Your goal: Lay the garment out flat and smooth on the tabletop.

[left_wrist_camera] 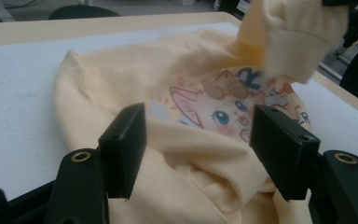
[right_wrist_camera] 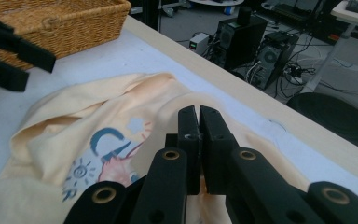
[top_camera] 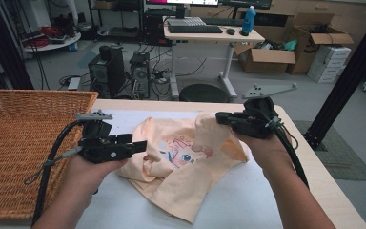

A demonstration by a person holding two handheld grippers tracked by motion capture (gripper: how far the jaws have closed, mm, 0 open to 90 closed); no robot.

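Note:
A pale yellow T-shirt with a cartoon cat print lies crumpled on the white mat. My right gripper is shut on a fold of the shirt's right side and holds it above the table, so the cloth hangs from the tips. In the right gripper view its jaws are pressed together with the shirt below them. My left gripper hovers at the shirt's left edge. In the left gripper view it stands open, with the rumpled shirt lying under and between the pads, and no pad presses it.
A large wicker basket fills the table's left side, close behind my left hand. The table's far edge and right edge are near. Beyond stand a desk, computer towers, a round stool and cardboard boxes.

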